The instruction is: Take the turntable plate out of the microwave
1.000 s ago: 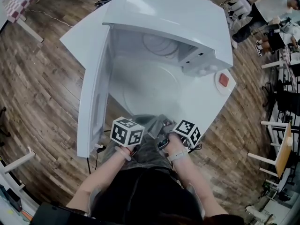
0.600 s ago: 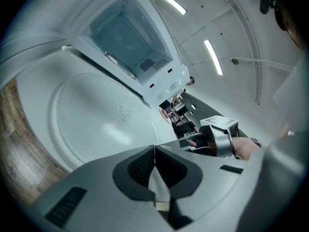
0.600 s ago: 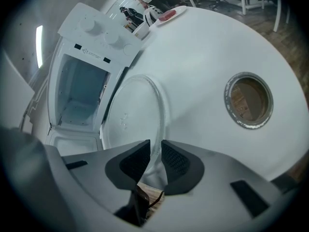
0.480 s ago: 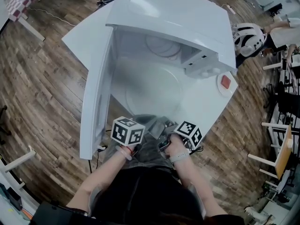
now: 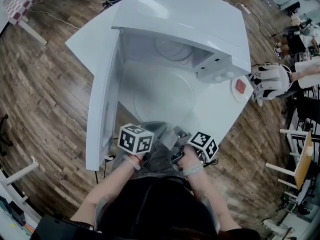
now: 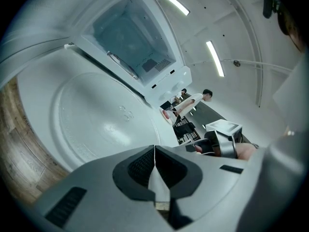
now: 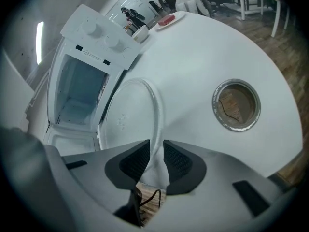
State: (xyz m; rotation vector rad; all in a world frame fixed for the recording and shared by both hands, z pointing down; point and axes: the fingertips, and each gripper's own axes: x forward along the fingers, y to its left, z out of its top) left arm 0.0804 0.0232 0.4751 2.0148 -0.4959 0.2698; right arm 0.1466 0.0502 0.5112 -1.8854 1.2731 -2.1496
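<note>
The clear glass turntable plate (image 5: 162, 101) hangs just in front of the open white microwave (image 5: 185, 19), held at its near rim by both grippers. In the head view my left gripper (image 5: 156, 130) and right gripper (image 5: 177, 135) sit side by side at that edge. The left gripper view shows the jaws of my left gripper (image 6: 154, 151) shut on the thin rim, the plate (image 6: 96, 115) spreading out to the left. In the right gripper view my right gripper (image 7: 155, 151) is clamped on the plate (image 7: 130, 115) edge-on, and the empty microwave cavity (image 7: 82, 86) lies beyond.
The microwave door (image 5: 102, 99) swings wide open at the left. The microwave stands on a round white table (image 5: 220, 119) that has a cable hole (image 7: 236, 105). A red thing on a small white dish (image 5: 240, 86) sits at the table's right. Chairs and people are at the far right.
Both grippers and the plate have stayed about where they were. A person in white at the right edge has moved nearer, down the picture.
</note>
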